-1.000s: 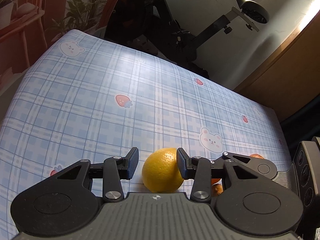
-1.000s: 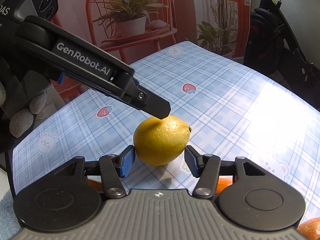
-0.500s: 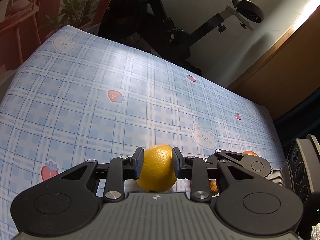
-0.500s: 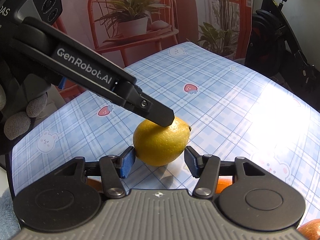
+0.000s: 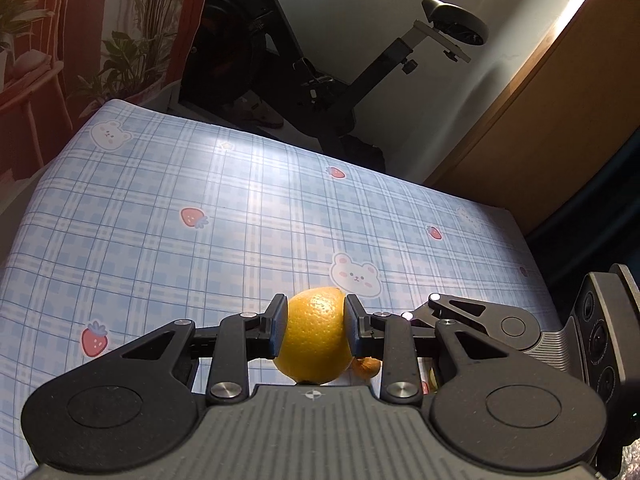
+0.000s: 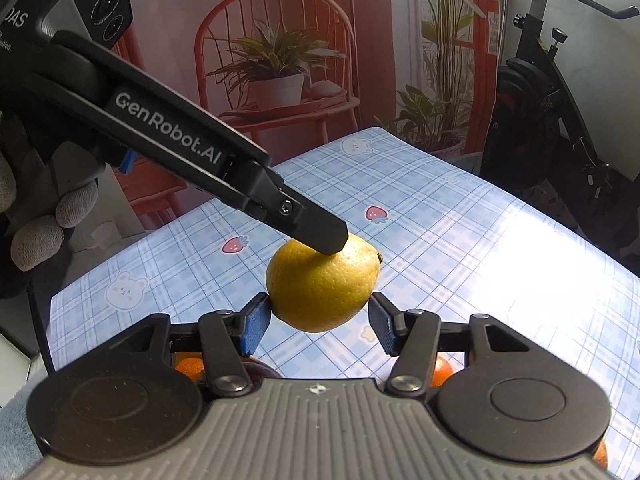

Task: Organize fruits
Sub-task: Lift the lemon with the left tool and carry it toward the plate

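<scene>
A yellow lemon hangs a little above the blue checked tablecloth. My left gripper is shut on it, pads pressed on its two narrow sides. In the right wrist view the lemon also sits between the blue pads of my right gripper, which touch its two ends. The left gripper's upper finger bears down on the lemon's top; its lower finger is hidden. Part of the right gripper's frame shows at the right of the left wrist view.
Oranges lie on the cloth under the right gripper, and a piece of orange fruit peeks out by the lemon. An exercise bike stands beyond the table's far edge. A gloved hand holds the left gripper.
The left jaws closed onto the lemon. Both grippers then rose together and the lemon left the cloth. The right jaws kept their width.
</scene>
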The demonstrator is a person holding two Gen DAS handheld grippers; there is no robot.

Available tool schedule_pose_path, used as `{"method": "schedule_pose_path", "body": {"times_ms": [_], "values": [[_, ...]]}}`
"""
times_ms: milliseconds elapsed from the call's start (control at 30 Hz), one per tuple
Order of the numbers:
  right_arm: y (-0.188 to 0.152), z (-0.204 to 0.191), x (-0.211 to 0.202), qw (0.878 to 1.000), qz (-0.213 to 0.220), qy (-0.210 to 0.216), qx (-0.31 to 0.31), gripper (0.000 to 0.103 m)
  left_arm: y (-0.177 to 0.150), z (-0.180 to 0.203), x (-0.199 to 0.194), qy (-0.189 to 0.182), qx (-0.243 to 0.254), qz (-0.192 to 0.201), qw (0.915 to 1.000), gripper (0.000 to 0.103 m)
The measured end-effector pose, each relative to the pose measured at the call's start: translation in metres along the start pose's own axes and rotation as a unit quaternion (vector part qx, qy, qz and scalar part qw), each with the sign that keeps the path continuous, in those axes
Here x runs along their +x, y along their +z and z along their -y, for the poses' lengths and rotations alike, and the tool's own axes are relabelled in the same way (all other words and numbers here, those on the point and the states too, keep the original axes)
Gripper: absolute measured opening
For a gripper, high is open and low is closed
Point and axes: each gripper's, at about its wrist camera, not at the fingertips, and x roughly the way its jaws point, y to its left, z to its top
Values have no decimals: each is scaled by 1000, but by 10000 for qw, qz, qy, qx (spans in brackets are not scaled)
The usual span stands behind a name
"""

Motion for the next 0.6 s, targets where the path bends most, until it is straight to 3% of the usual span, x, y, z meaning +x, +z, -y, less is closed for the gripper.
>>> {"method": "schedule_pose_path", "body": {"times_ms": [367, 600], "values": [[-43, -21, -66, 10000, -24, 2, 23, 57, -49, 62, -25, -55, 278, -166, 9995, 32], [-79, -40, -72, 9995, -247, 219, -17, 57, -92, 72, -28, 114, 292, -456, 9985, 32]]}}
